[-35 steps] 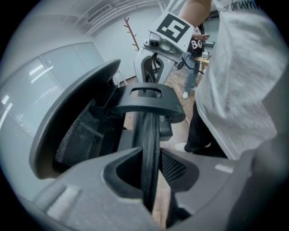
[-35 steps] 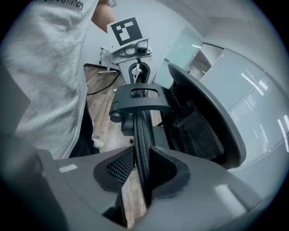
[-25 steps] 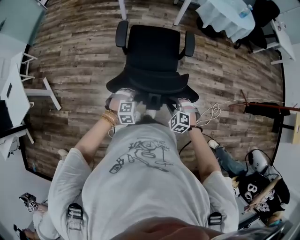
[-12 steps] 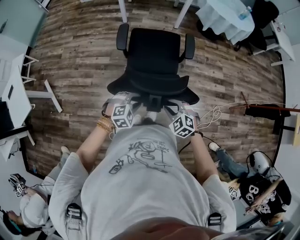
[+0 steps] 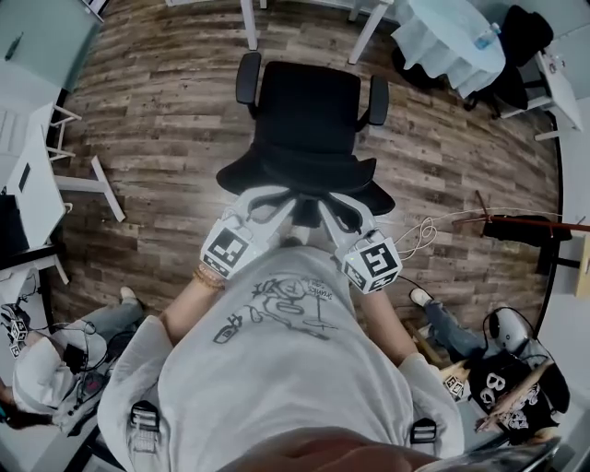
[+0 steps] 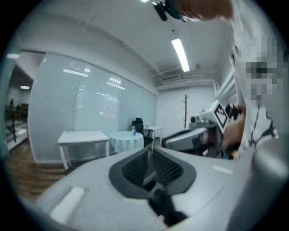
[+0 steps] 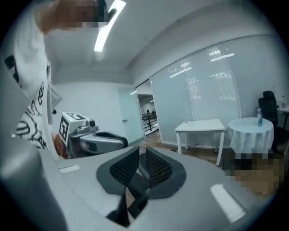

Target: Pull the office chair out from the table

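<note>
The black office chair stands on the wood floor in front of me, its backrest nearest me and its armrests out to both sides. My left gripper and right gripper are raised side by side above the backrest's rear edge, clear of the chair. In the left gripper view the left gripper points out into the room with only a thin slit between its pads. The right gripper shows a slightly wider gap. Both pairs of jaws have just been closing, with nothing between them.
White table legs stand just beyond the chair. A round table with a white cloth is at the top right, and white desks line the left. A white cable lies on the floor at right. People sit at the lower left and lower right.
Both grippers have come up off the back of the chair and rolled, so their marker cubes now face upward. The chair stays where it was.
</note>
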`<state>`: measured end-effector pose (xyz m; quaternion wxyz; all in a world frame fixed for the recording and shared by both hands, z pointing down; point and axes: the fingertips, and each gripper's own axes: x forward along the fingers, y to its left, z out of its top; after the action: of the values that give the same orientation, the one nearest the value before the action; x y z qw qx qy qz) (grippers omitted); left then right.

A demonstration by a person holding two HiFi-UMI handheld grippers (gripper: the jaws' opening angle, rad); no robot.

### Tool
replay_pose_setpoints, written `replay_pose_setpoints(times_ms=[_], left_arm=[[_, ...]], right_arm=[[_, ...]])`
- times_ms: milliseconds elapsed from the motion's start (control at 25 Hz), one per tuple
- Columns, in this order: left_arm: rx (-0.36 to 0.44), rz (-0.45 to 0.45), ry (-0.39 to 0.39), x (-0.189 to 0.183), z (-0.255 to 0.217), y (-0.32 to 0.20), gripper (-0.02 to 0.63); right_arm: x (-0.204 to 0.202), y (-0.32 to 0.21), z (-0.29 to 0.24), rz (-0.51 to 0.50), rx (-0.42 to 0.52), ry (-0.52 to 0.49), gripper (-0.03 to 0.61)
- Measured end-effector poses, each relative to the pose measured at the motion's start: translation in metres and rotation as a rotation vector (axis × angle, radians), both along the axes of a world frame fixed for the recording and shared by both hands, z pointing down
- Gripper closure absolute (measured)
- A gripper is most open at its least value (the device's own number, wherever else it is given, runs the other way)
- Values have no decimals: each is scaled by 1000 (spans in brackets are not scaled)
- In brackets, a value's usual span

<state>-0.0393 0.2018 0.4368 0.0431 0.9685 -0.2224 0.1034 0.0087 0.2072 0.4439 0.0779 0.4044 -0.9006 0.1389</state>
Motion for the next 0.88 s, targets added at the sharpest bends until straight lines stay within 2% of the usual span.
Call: replay_pose_setpoints(times_ms=[80,120,240,360,640,880], left_arm=[[-48,-29,135,3,-23,-1,591],[-51,-46,170,4,-32,-2,602],[-26,-95,202,4,-50,-5,609],[-10,-105,245,4,-69,-6,609],[-4,-78,252,2,-77,1,611],[-4,-95,251,-5,-78,1,611]], right_arm=[[-5,-2,-20,44,29,-49,527],[-7,-3,-29,57,53,-52,537],[-14,-2,-54,69,105,-76,564],[-23,1,-71,48,117,-128,571],[-30,4,-84,48,157,-68,572],[-33,4,-88,51,170,-42,572]])
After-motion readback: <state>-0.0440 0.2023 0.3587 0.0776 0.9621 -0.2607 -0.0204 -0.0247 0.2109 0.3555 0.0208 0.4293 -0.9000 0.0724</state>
